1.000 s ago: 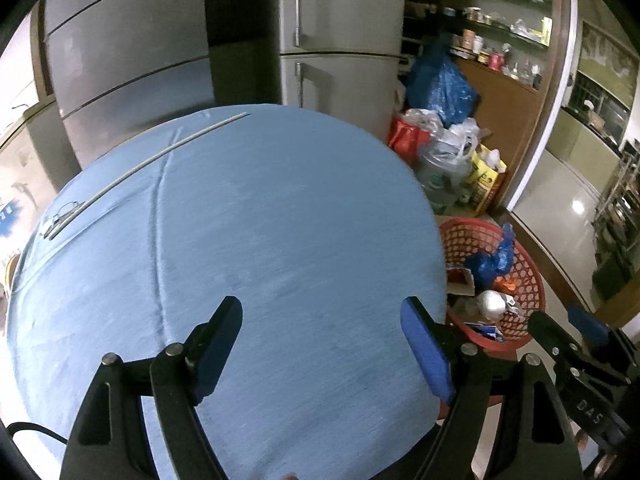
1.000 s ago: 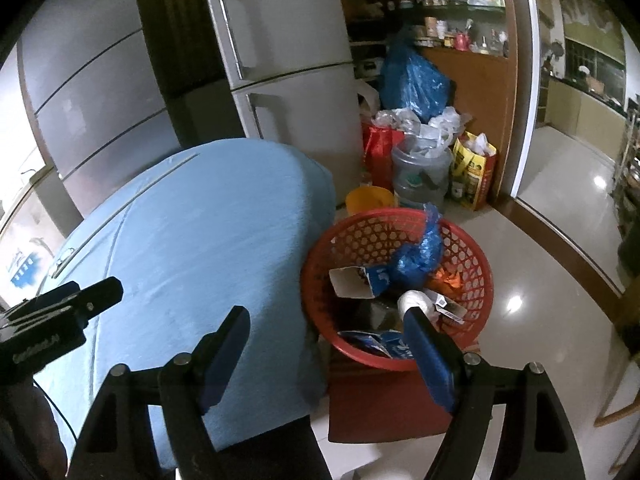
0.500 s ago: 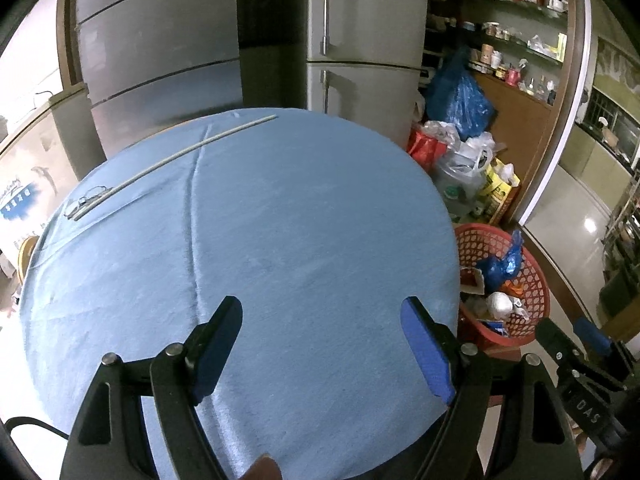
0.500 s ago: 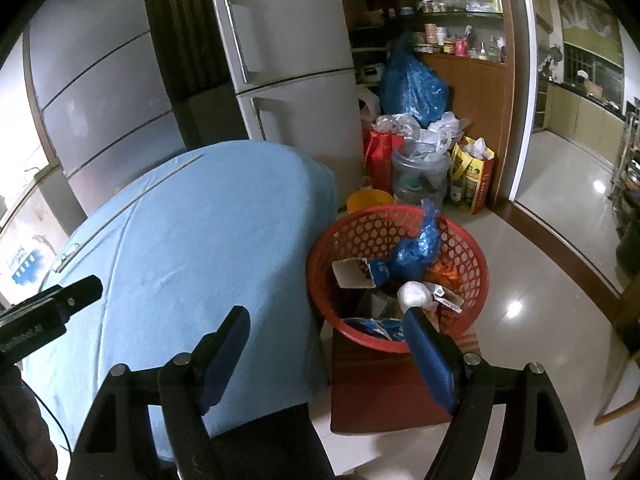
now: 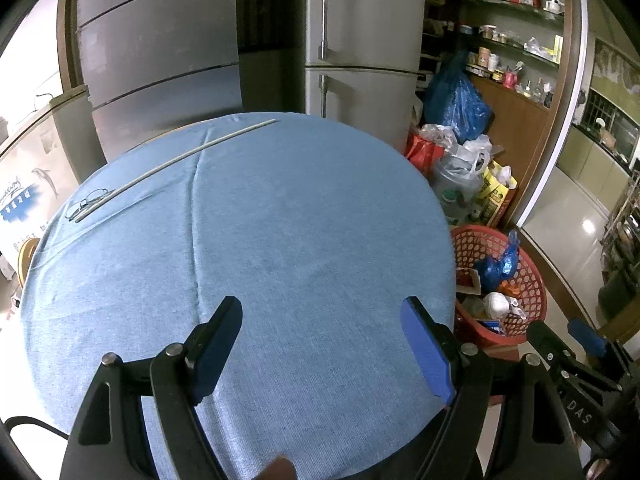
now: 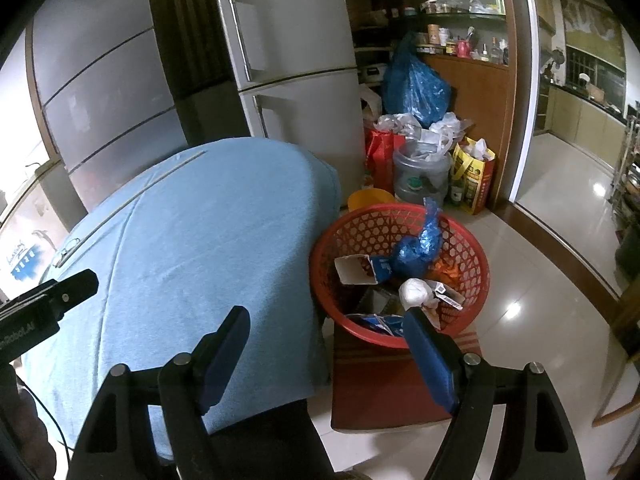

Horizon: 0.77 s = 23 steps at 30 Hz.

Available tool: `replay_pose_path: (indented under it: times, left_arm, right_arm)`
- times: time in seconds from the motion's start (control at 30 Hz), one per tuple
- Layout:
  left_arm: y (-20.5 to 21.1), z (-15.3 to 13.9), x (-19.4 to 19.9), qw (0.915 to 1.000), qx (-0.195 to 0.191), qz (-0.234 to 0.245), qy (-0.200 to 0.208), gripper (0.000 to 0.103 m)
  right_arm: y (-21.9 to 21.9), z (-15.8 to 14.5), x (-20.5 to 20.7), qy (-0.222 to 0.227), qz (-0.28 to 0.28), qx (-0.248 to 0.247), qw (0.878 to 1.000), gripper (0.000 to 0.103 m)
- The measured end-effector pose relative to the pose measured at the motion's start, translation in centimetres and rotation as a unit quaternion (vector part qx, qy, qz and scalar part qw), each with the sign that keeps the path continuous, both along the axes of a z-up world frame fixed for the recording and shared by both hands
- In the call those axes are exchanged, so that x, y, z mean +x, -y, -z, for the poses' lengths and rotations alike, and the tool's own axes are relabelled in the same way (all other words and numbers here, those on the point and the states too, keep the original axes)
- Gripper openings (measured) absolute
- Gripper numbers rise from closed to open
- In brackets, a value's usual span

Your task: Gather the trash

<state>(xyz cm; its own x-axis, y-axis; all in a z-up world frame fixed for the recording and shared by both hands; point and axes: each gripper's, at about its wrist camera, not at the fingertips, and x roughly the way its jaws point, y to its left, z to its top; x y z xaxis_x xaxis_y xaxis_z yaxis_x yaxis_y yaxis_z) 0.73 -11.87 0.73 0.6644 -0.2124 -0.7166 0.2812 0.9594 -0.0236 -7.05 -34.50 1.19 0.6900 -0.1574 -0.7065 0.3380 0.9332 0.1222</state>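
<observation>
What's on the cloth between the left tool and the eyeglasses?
Nothing: in the left wrist view, only bare blue tablecloth lies between the left tool and the eyeglasses.

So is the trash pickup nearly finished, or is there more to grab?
Looks nearly done. The red basket beside the table already holds wrappers, a carton and a blue bag. Both tongs, left and right, are open and empty. On the blue cloth only a thin rod and glasses remain.
</observation>
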Motion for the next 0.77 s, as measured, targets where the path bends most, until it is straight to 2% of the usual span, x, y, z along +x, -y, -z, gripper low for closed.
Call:
replay_pose_path:
  times: [0.77]
  left_arm:
    - [1.1, 0.8, 0.2, 0.9997, -0.003, 0.025, -0.006, 0.082]
  right_arm:
    - [0.6, 1.1, 0.1, -0.015, 0.011, 0.005, 1.0, 0.082]
